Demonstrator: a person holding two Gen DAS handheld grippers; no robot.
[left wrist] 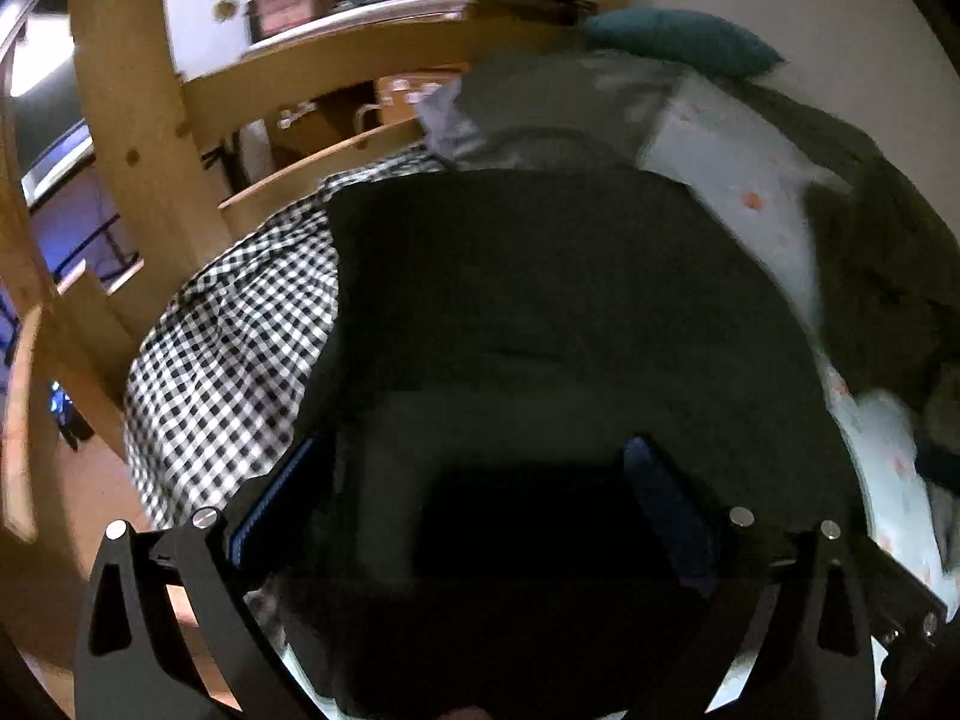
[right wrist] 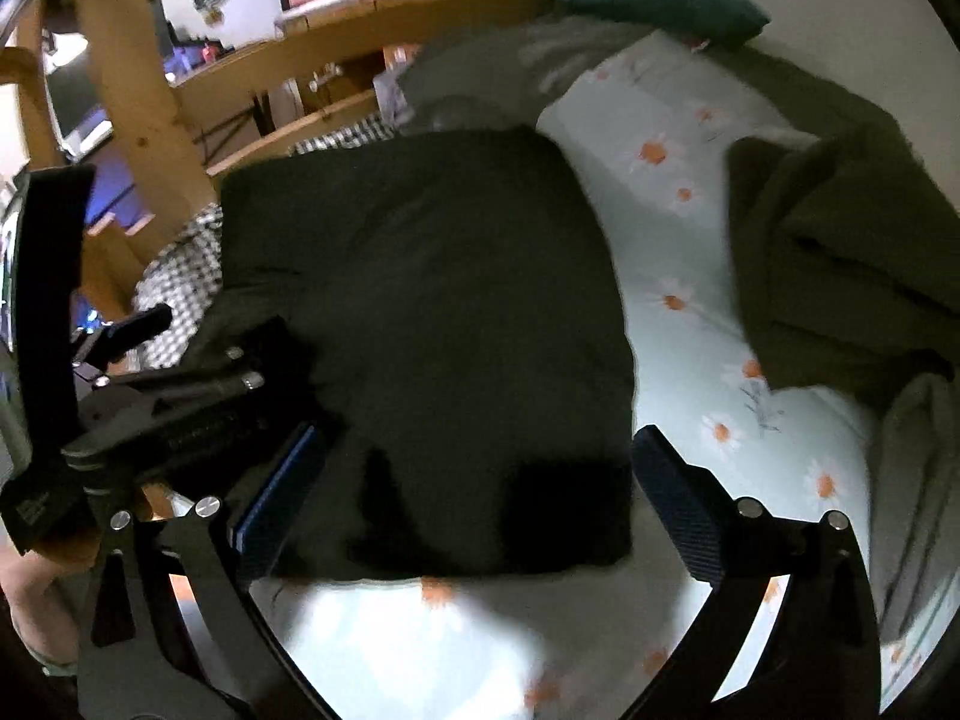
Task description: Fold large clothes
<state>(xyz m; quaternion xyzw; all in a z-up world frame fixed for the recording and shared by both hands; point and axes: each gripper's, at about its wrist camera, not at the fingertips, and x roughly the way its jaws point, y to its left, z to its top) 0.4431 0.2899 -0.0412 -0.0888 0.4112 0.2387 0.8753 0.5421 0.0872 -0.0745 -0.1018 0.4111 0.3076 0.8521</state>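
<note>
A dark garment (right wrist: 432, 312) lies folded into a rough rectangle on the flowered bed sheet (right wrist: 678, 276). In the left wrist view it (left wrist: 528, 324) fills the middle. My left gripper (left wrist: 474, 504) is open, its blue-padded fingers spread just above the garment's near part. It also shows at the left of the right wrist view (right wrist: 180, 396), resting at the garment's left edge. My right gripper (right wrist: 474, 498) is open over the garment's near edge, holding nothing.
A black-and-white checked cloth (left wrist: 240, 348) lies left of the garment by the wooden bed frame (left wrist: 138, 138). An olive blanket (right wrist: 840, 252) is heaped on the right. A teal pillow (right wrist: 660, 6) and grey clothes (right wrist: 498, 72) lie at the far end.
</note>
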